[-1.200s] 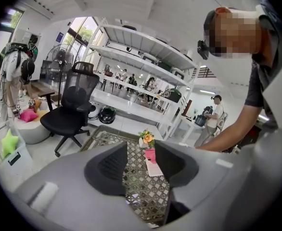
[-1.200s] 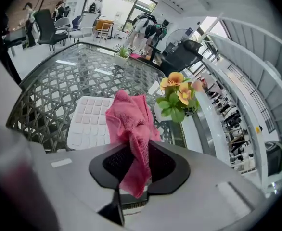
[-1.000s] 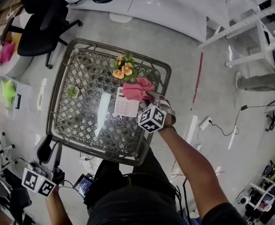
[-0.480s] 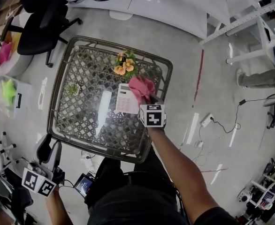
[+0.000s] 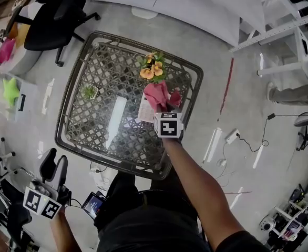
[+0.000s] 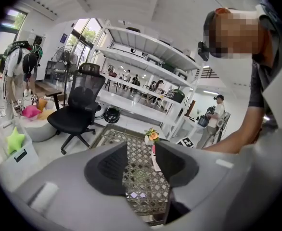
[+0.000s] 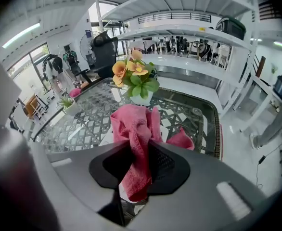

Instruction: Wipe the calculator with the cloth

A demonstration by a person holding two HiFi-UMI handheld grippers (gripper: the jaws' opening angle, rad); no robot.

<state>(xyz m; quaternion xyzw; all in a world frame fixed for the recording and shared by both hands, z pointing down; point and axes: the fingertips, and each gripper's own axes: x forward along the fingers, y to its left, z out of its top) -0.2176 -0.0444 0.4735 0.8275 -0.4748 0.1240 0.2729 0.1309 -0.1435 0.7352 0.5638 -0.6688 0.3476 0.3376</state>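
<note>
Both jaws of the right gripper (image 7: 140, 165) pinched the pink cloth (image 7: 134, 124), the calculator (image 5: 144, 112) lying just below its tips, while the left gripper (image 6: 141, 165) hung empty, jaws apart.

**Finish survey: table, cloth, tooling**
Your cloth (image 7: 134, 126), at the table's (image 5: 73, 96) 3 o'clock side, is pink terry, matt with a rough nap. The table is woven wicker lattice with a braided rim, under a glossy glass top (image 5: 114, 117) that mirrors the lights. The calculator (image 5: 144, 112) shows a smooth white face. Your right gripper (image 7: 138, 150) and left gripper (image 6: 141, 150) have matt grey plastic shells; the pads (image 7: 164, 166) are dark and finely ribbed. The floor (image 5: 217, 62) at 2 o'clock is grey, smooth, faintly glossy.
</note>
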